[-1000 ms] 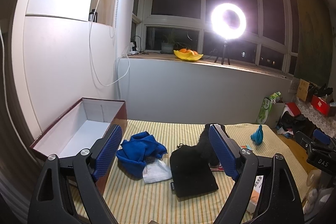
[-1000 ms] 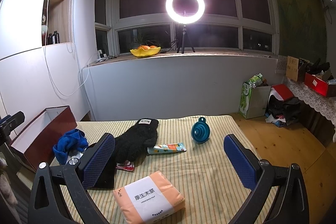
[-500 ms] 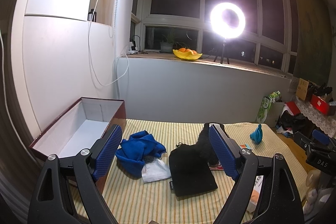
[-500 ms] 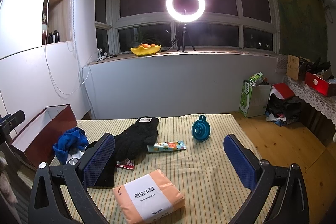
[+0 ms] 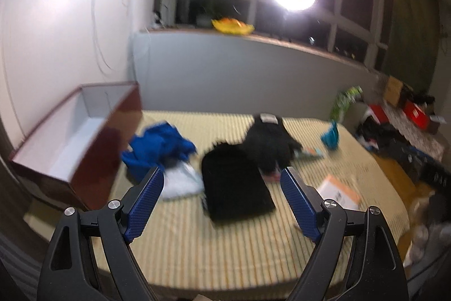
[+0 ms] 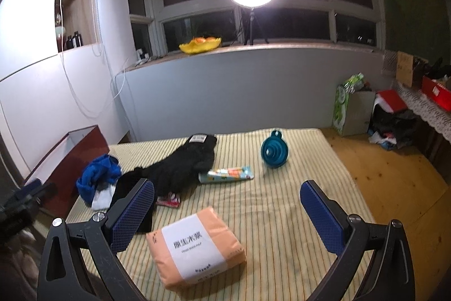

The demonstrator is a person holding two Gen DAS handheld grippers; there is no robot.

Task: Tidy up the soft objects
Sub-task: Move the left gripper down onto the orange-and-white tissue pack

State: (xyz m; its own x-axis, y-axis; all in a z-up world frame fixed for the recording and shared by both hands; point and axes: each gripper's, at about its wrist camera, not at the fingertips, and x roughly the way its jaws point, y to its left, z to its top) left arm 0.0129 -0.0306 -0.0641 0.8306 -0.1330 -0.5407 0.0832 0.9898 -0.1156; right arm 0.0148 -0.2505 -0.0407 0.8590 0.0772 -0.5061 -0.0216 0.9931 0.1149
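Observation:
On the striped mat (image 5: pixel 225 239) lie a crumpled blue cloth (image 5: pixel 157 148), a white cloth (image 5: pixel 180 182) under it, a flat black pouch (image 5: pixel 234 185) and a black knit glove (image 5: pixel 267 143). My left gripper (image 5: pixel 222 199) hangs open over the mat's near side, the black pouch framed between its blue pads. In the right wrist view the same blue cloth (image 6: pixel 97 177), pouch (image 6: pixel 126 188) and glove (image 6: pixel 186 165) lie at left. My right gripper (image 6: pixel 227 210) is open above an orange tissue pack (image 6: pixel 194 247).
An open dark-red box (image 5: pixel 73 137) with a white inside stands left of the mat. A teal funnel (image 6: pixel 274 153), a tube (image 6: pixel 225 174) and a small red packet (image 6: pixel 169 200) lie on the mat. Wooden floor and clutter (image 6: pixel 394 114) are to the right.
The left wrist view has tipped down and swung, now blurred, so the pouch and cloths sit higher and between the fingers. The right gripper has barely moved. Both stay open.

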